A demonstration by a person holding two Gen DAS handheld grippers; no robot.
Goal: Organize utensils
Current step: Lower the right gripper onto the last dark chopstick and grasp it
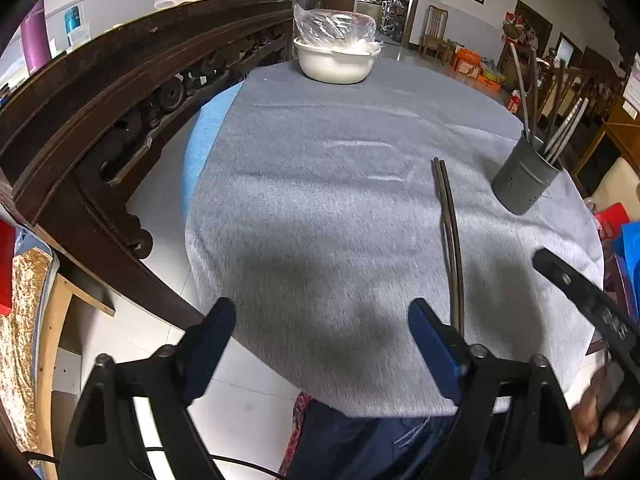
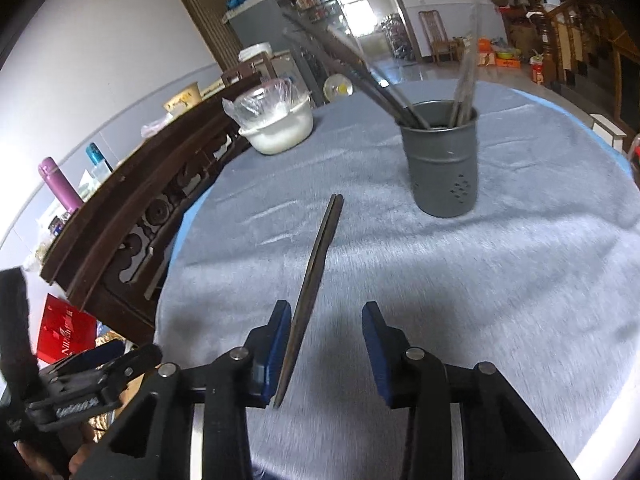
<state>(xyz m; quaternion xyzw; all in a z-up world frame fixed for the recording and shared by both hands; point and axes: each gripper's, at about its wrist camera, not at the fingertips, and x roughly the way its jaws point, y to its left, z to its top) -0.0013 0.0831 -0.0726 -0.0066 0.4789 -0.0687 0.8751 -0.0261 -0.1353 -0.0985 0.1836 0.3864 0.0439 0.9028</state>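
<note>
Your right gripper [image 2: 326, 344] hangs over the grey tablecloth [image 2: 480, 280], jaws apart, a pair of dark chopsticks [image 2: 316, 276] lying between them beside the left pad, ungripped. Your left gripper [image 1: 320, 344] stands wide and empty. Beyond, a grey utensil holder [image 2: 442, 160] holds more chopsticks; farthest, a white bowl [image 2: 280, 128].

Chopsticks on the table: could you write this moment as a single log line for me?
chopsticks: pair flat on grey cloth, near end between right tool pads, not clamped | left tool: open, empty | holder: upright, several chopsticks inside
</note>
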